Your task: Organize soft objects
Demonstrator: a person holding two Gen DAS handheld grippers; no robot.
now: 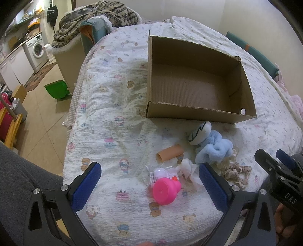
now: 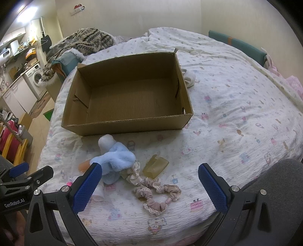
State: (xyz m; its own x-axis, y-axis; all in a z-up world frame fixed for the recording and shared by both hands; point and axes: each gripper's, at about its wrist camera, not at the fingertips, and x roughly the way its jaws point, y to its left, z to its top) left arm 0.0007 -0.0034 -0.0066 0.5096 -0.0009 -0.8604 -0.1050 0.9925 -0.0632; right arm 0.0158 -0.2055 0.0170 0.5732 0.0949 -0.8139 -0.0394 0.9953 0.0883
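An empty cardboard box [image 1: 244,89] [image 2: 132,126] sits open on the bed. In front of it lies a heap of soft things: a blue fluffy scrunchie [image 1: 215,149] [image 2: 117,160], a white rolled sock [image 1: 198,132] [image 2: 107,142], beige lace scrunchies [image 1: 236,172] [image 2: 157,191], an orange tube [image 1: 169,153], a pink round toy [image 1: 164,191], a plastic packet [image 1: 161,174] and a yellowish soft piece [image 2: 155,166]. My left gripper [image 1: 149,181] is open above the pink toy. My right gripper [image 2: 149,181] is open over the beige scrunchies. Neither holds anything.
The bed's patterned quilt [image 1: 113,106] [image 2: 236,106] spreads all around. A white sock [image 2: 189,77] lies behind the box. Knitted blankets [image 1: 106,13] pile up at the far left. Left of the bed are floor, a green bin [image 1: 56,89] and a washing machine [image 1: 37,49].
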